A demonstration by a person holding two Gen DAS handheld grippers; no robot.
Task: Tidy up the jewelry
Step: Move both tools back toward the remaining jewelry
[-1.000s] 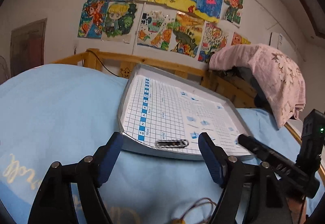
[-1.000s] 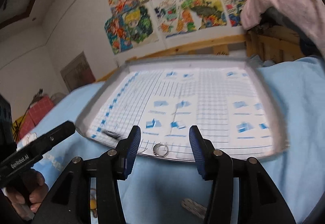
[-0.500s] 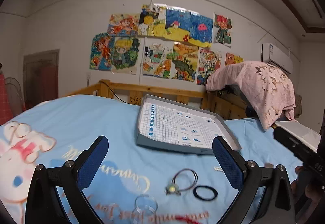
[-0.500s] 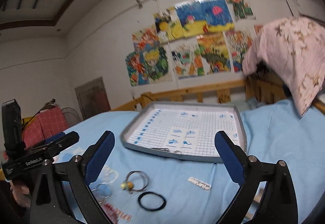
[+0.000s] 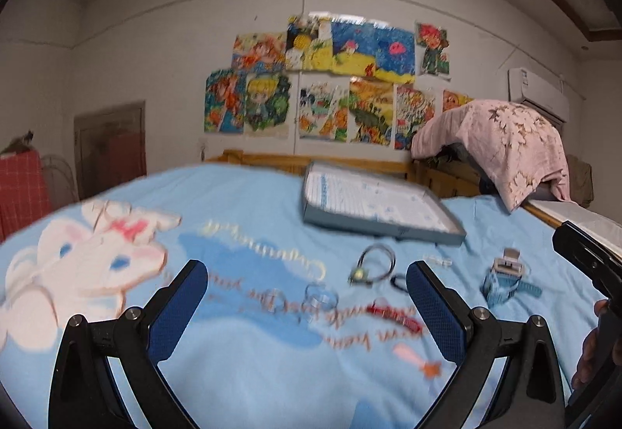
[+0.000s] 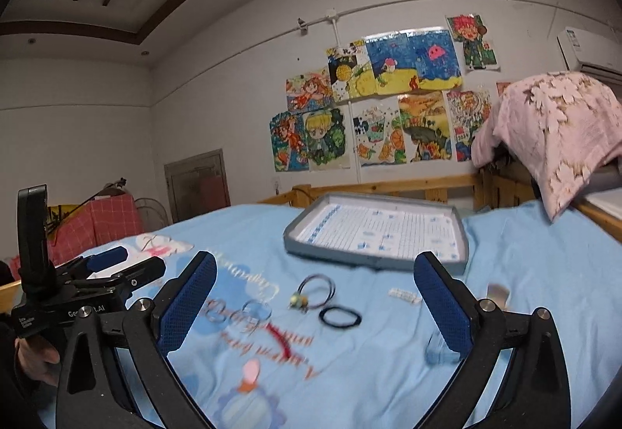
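Observation:
A grey tray [image 5: 383,227] [image 6: 373,261] with a gridded white liner lies far back on the blue bedspread. Loose jewelry lies in front of it: a dark cord ring with a yellow-green bead [image 5: 371,267] [image 6: 313,291], a black band [image 6: 340,317] [image 5: 398,281], clear rings [image 5: 320,299] [image 6: 233,312], a red band [image 5: 394,314] [image 6: 278,339], a small silver clip [image 6: 404,295] and a blue watch [image 5: 503,279]. My left gripper [image 5: 307,306] is open and empty, well short of the jewelry. My right gripper [image 6: 315,306] is open and empty too.
The wooden bed rail [image 6: 388,186] runs behind the tray. A pink floral cloth [image 5: 501,145] [image 6: 556,126] hangs over the right side. The left gripper's body shows at the left of the right wrist view [image 6: 77,297]. A red checked cloth [image 6: 101,227] lies beyond the bed's left edge.
Both grippers have pulled back from the tray towards me and opened wide. The loose jewelry on the bedspread has come into view.

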